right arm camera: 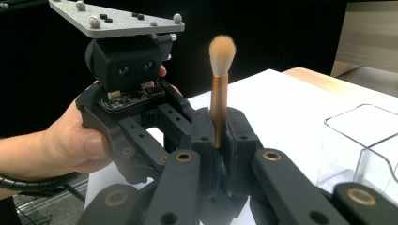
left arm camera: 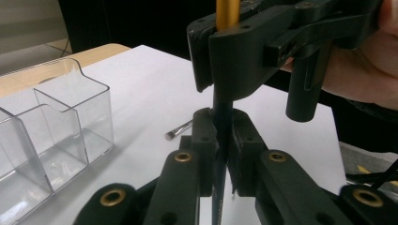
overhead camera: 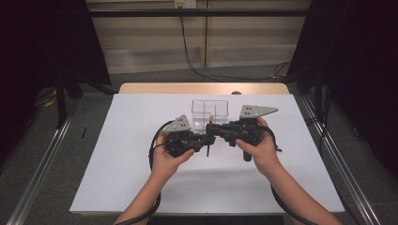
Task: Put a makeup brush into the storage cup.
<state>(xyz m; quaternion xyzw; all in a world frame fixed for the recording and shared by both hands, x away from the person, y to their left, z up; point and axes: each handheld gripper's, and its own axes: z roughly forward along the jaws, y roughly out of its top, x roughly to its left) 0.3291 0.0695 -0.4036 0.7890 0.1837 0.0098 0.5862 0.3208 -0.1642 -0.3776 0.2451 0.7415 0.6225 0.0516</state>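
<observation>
Both grippers are on the same brush here: the right gripper pinches the gold ferrule with the bristles up, and the left gripper is clamped on the dark handle lower down, so the brush hangs upright between them just in front of the clear organizer. My guess is a handover, so one gripper should let go only once the other's grip is square, then keep it vertical going into a compartment. The left gripper view also shows a small metal stick lying on the worktop; the right gripper view gives you the fluffy tip.
</observation>
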